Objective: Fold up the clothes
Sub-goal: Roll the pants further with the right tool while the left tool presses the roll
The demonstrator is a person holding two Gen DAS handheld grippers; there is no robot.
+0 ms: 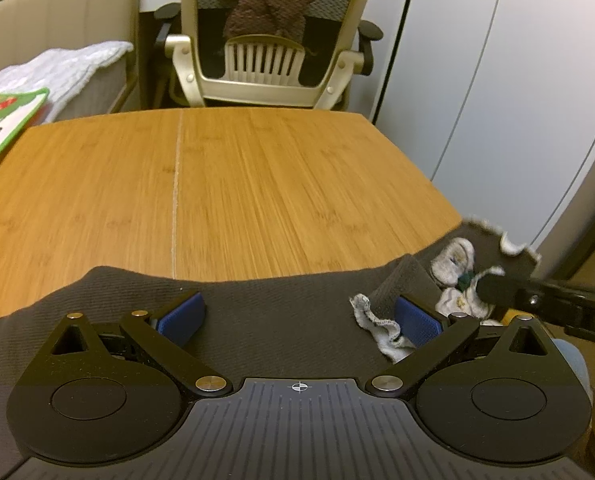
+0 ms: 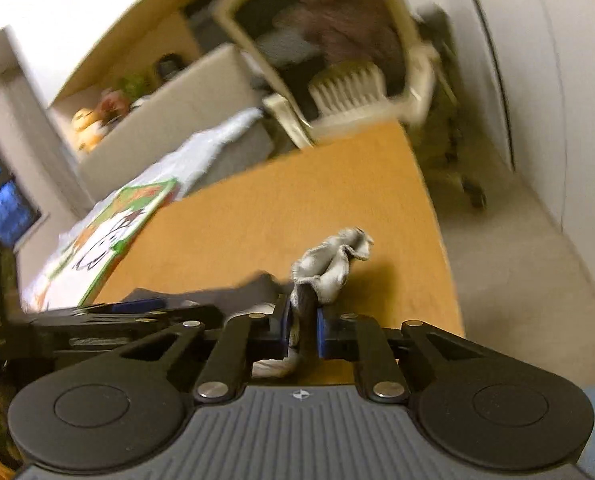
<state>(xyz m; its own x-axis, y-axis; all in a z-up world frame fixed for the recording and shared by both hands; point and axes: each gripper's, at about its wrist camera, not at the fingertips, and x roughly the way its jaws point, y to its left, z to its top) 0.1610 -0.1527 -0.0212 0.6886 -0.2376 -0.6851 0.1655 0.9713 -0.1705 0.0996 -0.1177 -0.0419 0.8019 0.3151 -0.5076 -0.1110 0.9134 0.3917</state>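
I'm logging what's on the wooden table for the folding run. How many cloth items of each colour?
Dark grey garment: 1
Light grey sock: 1
Total: 2

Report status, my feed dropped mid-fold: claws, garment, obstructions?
Left claw open over dark garment. Right claw shut on garment's corner. Grey socks loose at the garment's edge.

Ahead of the left gripper, the honey-coloured wooden table [image 1: 257, 184] looks smooth, faintly satiny; the dark grey ribbed cloth garment [image 1: 257, 312] beneath it is matt; blue finger pads [image 1: 417, 322] textured.
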